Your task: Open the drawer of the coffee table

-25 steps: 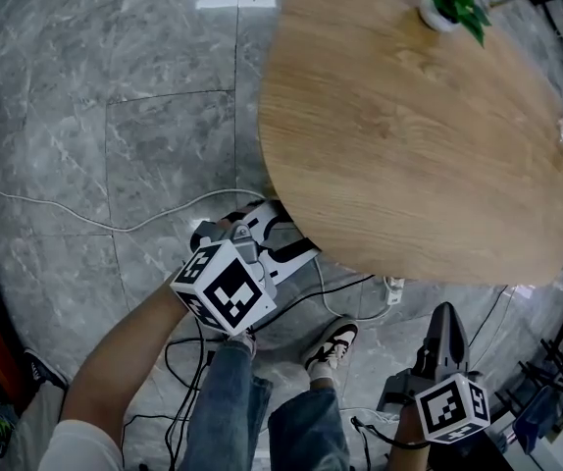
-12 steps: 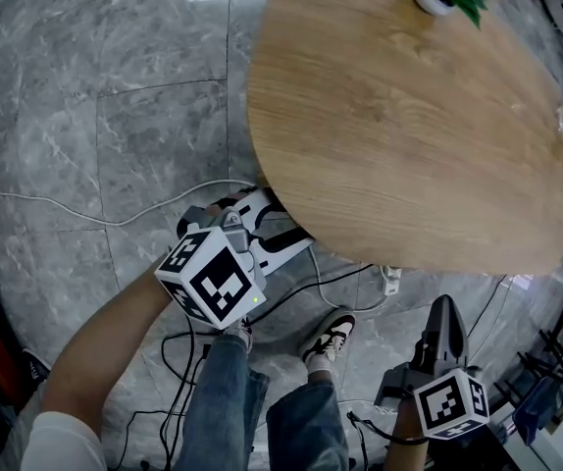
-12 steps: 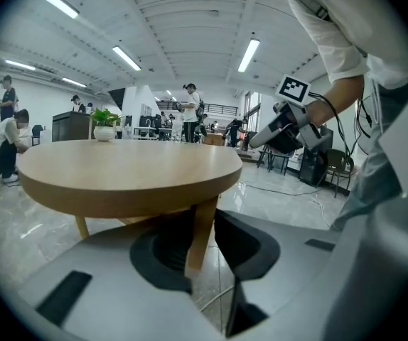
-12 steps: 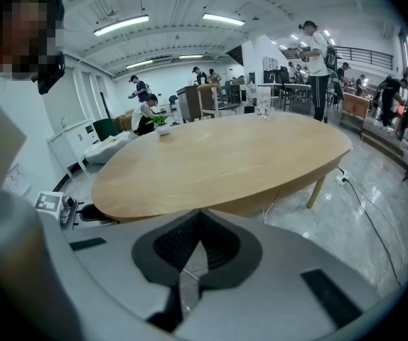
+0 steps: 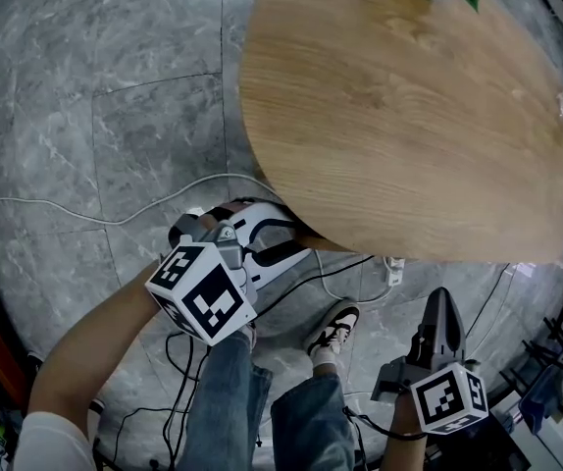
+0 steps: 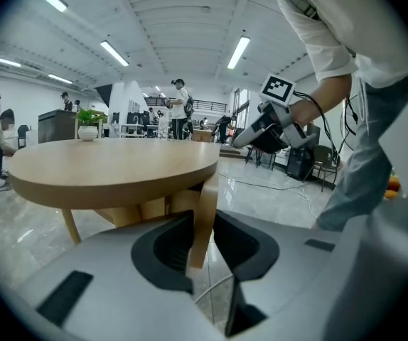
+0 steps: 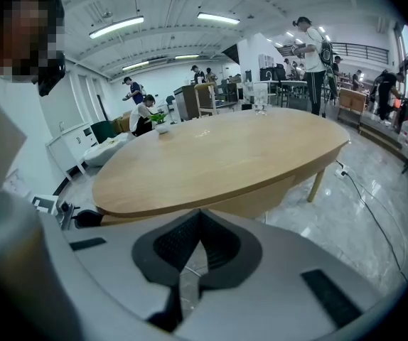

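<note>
**Left hand-held gripper (image 5: pixel 270 235) reaching under the bench (image 5: pixel 409 116) edge, with the drawer not yet opening**
I'm holding its jaws narrowly spread, and a bench leg (image 6: pixel 202 219) is lining up in the gap. The right hand-held gripper (image 7: pixel 200 219) is hanging aside, pressed together. I'm judging the drawer sits in the box under the top (image 6: pixel 122 215) — clamping the leg instead would drag the whole bench.
</note>
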`<state>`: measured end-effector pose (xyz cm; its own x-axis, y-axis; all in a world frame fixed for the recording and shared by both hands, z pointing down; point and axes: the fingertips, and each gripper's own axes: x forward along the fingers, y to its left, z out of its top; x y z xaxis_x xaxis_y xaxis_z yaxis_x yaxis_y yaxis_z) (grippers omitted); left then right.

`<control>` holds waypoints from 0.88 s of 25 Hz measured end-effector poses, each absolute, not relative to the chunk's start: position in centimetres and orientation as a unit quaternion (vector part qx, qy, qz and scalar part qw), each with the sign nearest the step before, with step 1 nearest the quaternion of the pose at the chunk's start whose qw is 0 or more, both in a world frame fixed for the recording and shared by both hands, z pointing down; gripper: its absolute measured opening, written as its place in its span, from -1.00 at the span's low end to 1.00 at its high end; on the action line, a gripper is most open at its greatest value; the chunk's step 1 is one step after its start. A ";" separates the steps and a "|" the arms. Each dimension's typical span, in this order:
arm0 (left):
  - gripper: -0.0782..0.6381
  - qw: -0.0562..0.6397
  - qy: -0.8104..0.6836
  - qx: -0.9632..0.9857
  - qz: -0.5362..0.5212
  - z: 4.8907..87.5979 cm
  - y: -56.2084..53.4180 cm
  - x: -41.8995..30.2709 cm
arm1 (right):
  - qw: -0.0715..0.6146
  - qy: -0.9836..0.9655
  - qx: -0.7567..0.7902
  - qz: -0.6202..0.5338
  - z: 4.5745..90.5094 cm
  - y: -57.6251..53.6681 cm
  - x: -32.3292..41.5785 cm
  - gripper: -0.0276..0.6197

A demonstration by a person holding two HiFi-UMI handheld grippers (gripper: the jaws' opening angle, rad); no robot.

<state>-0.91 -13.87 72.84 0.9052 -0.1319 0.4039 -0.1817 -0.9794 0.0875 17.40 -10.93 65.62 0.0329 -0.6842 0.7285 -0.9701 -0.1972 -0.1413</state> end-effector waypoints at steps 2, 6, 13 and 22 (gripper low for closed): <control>-0.57 0.062 -0.080 0.974 0.205 72.9 -13.7 -0.9 | 0.208 -0.600 0.687 0.352 65.7 -10.7 17.5 -0.91; -0.57 0.057 -0.080 0.972 0.212 72.9 -13.7 -1.0 | 0.212 -0.599 0.688 0.351 65.5 -10.3 17.8 -0.91; -0.58 0.050 -0.051 0.972 0.223 72.8 -12.5 -0.8 | 0.209 -0.599 0.691 0.347 65.2 -10.0 18.2 -0.91; -0.58 0.057 -0.013 0.970 0.237 72.7 -8.2 -1.2 | 0.192 -0.594 0.699 0.348 65.1 -9.3 18.1 -0.91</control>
